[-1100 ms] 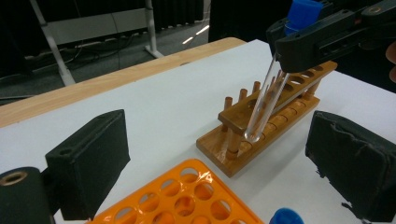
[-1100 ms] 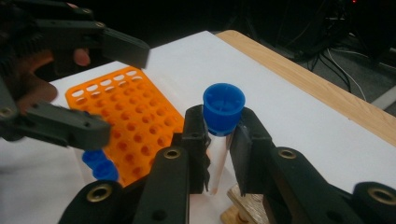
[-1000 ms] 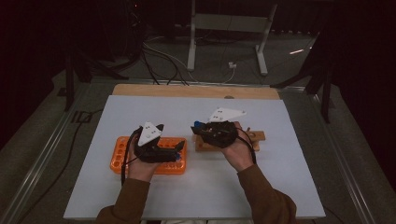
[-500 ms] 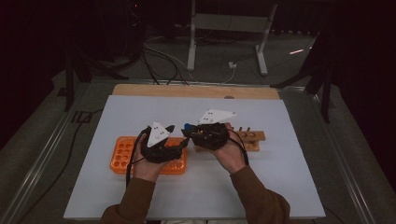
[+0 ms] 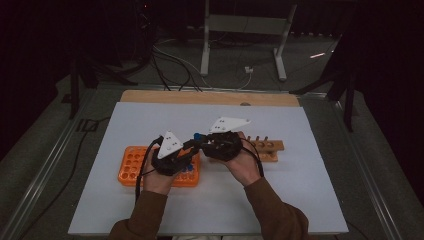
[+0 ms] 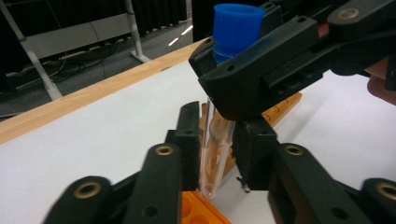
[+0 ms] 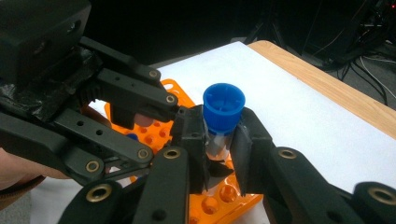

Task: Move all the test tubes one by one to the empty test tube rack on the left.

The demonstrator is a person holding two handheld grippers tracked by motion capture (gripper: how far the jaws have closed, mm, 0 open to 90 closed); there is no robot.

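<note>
Both grippers meet over the middle of the white table (image 5: 300, 200), each clamped on the same clear tube (image 6: 215, 154) with a blue cap (image 6: 236, 25). In the left gripper view the left gripper (image 6: 217, 151) has its jaws closed on the lower part of the tube, pads pressing the clear wall from both sides; these jaws have just been closing, and the tube stands between them. The tube is nearly upright, tilted a little, its rounded bottom hanging just above a corner of the orange rack (image 6: 198, 214) and not seated in any hole. Higher up, the right gripper (image 7: 217, 140) holds the tube just under the cap (its jaws narrow, pinching the neck), as the right gripper view shows from above. In that view the rack (image 7: 224, 196) lies below the tube, and one blue-capped tube (image 7: 132, 137) sits in it further back. In the high view the left gripper (image 5: 187, 148) and the right gripper (image 5: 200, 142) meet tip to tip, the cap (image 5: 198, 135) a small blue spot between them, above the right end of the rack (image 5: 131, 167). A wooden rack (image 5: 267, 147) lies just beyond the right hand (image 5: 245, 167), beside the orange one.
</note>
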